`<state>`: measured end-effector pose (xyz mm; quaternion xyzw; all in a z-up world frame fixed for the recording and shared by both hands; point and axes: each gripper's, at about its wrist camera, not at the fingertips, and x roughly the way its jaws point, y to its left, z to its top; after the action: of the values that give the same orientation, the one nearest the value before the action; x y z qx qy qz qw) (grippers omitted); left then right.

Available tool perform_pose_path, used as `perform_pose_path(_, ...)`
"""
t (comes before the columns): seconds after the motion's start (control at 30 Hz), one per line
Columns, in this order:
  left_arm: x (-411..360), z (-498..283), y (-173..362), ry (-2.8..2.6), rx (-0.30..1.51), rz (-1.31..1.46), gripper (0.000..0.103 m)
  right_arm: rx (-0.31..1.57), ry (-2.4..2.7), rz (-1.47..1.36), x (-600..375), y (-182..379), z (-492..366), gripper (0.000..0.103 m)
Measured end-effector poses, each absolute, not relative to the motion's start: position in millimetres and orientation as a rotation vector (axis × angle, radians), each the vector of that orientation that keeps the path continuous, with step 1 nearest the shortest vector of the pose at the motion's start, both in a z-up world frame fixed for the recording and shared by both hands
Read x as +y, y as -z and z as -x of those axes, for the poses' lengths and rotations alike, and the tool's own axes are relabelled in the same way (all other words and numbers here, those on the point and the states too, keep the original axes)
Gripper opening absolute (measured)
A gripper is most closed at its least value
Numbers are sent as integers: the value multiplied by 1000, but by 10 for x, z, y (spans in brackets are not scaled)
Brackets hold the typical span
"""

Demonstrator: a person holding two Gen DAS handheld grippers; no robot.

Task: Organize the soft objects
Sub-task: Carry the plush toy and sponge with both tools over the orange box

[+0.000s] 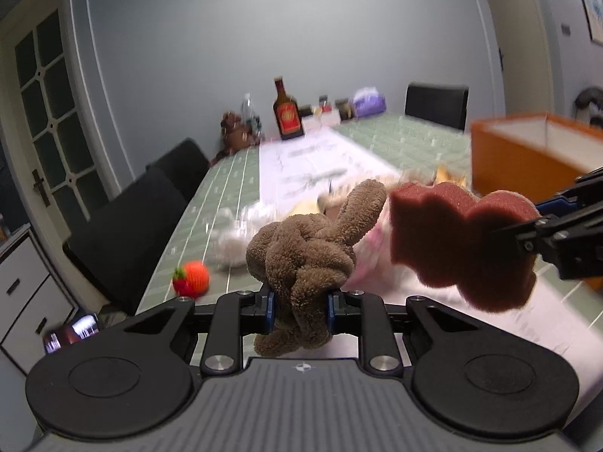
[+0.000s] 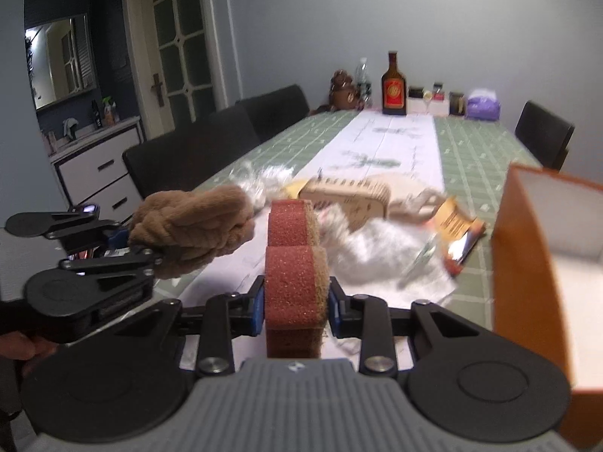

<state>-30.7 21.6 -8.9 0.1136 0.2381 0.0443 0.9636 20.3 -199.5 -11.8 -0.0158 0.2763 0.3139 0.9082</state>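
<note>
My left gripper is shut on a brown knotted plush toy and holds it above the table. It also shows at the left of the right wrist view. My right gripper is shut on a reddish-brown sponge, held upright above the table. The sponge also shows in the left wrist view, right of the plush toy. An orange box with a white inside stands open at the right, close to the sponge; it also shows in the left wrist view.
On the green checked tablecloth lie white fluffy material, a wooden piece, a snack packet and an orange knitted strawberry. A brown bottle, jars and a purple tissue pack stand at the far end. Black chairs line the sides.
</note>
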Motion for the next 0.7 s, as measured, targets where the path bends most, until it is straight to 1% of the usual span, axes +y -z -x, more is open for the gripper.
perform_pose_path(0.23, -168, 264, -455, 62, 375, -254, 27, 457, -489, -9, -2512, -334, -263, 31)
perform_pose_path(0.4, -697, 85, -661, 209, 328, -336, 27, 464, -328, -10, -3045, -492, -356, 31)
perform_pose_path(0.57, -1237, -210, -699, 403, 386, -382, 27, 562, -218, 25, -3546, -471, -525, 31)
perform_pose_path(0.7, -1659, -450, -613, 546, 510, -456, 27, 709, -212, 25, -3831, -306, -762, 31)
